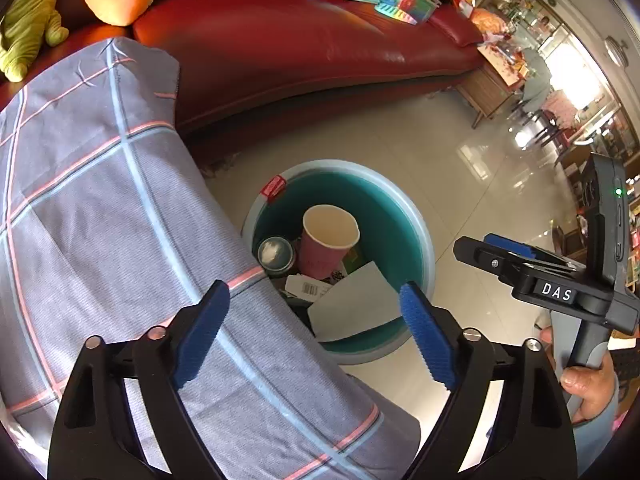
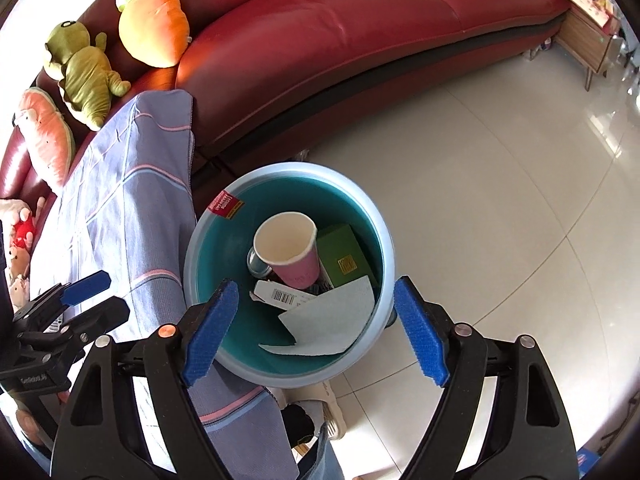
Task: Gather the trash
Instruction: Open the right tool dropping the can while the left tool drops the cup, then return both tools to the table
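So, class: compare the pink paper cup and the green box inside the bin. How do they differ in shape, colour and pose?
The pink paper cup is round and tapered; the green box is flat-sided with square corners. The cup is pink outside with a pale inside; the box is green with a small gold mark. The cup leans with its open mouth facing up; the box is closed, lying beside it. Both sit among the rubbish in the bin, held by neither gripper.
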